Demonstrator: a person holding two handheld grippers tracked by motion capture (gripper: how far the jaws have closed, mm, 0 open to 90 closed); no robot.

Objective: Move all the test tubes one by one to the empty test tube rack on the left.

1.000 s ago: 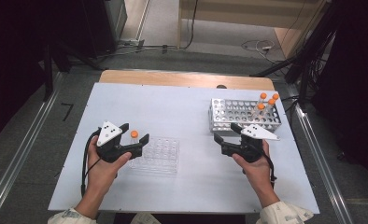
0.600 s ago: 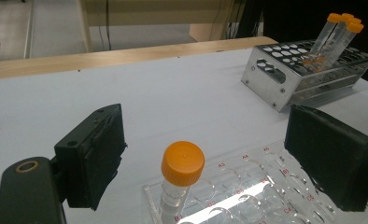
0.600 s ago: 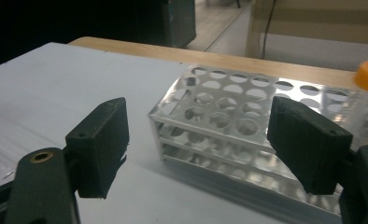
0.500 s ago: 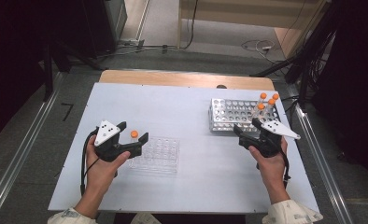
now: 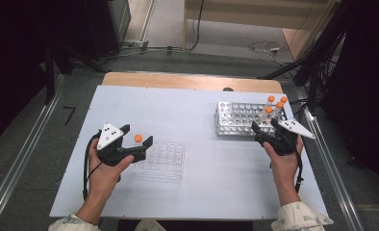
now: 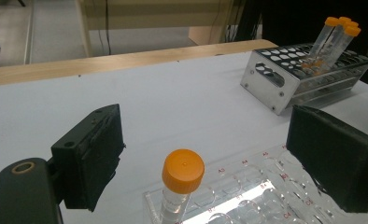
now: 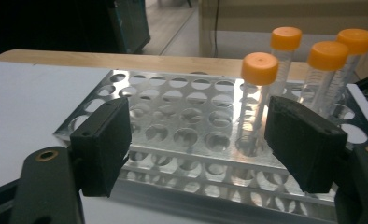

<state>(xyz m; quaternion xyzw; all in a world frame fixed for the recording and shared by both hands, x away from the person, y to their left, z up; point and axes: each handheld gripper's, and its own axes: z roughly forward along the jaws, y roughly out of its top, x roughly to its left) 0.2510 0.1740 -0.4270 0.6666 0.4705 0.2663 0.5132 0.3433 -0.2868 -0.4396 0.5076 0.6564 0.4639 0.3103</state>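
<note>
A clear plastic rack (image 5: 164, 160) lies at the table's front left, with one orange-capped tube (image 5: 138, 138) upright in its left end. My left gripper (image 5: 137, 134) is open, its jaws standing wide on either side of that tube (image 6: 182, 173) without touching it. At the back right, a metal rack (image 5: 238, 118) holds several orange-capped tubes (image 5: 275, 105) at its right end. My right gripper (image 5: 265, 126) is open at the rack's near edge. The nearest tube (image 7: 258, 71) stands just beyond the gap, close to the right jaw.
The white table (image 5: 187, 110) has a wooden strip (image 5: 187, 81) along its far edge. Most holes of the metal rack (image 7: 182, 116) hold nothing. Cables and dark equipment lie on the floor beyond the table.
My right gripper has moved right and forward, from the open table in front of the metal rack to its right end by the tubes. The left gripper has hardly moved.
</note>
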